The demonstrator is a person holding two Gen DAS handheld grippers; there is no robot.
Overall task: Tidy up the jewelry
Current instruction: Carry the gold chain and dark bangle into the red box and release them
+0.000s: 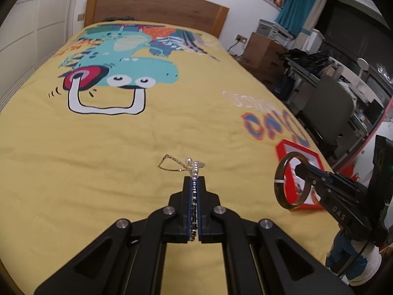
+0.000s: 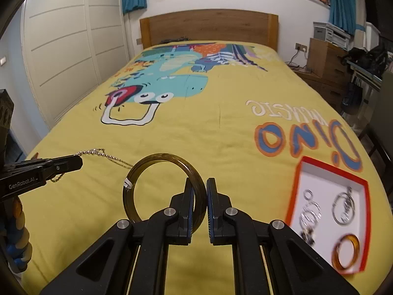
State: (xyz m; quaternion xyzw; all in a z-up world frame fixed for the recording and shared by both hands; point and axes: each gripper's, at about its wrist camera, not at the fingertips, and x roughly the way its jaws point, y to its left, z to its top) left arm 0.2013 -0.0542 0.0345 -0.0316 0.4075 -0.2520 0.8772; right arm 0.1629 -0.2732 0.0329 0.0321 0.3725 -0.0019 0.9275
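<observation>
My left gripper (image 1: 195,179) is shut on a silver rhinestone chain (image 1: 195,169) whose end trails onto the yellow bedspread beside a gold chain (image 1: 169,164). It shows at the left of the right wrist view (image 2: 78,161) with the chains (image 2: 98,153) hanging from it. My right gripper (image 2: 200,184) is shut on a dark olive bangle (image 2: 147,167) held upright above the bed. In the left wrist view, this gripper (image 1: 298,168) and the bangle (image 1: 280,184) hover over a red-rimmed white box (image 1: 312,154).
The red-rimmed box (image 2: 297,184) lies at the bed's right front and holds silver rings (image 2: 312,212), a silver hoop (image 2: 342,209) and an orange bangle (image 2: 345,255). Wooden headboard (image 2: 208,25) at the far end. Wardrobe on the left, desk clutter and chair on the right.
</observation>
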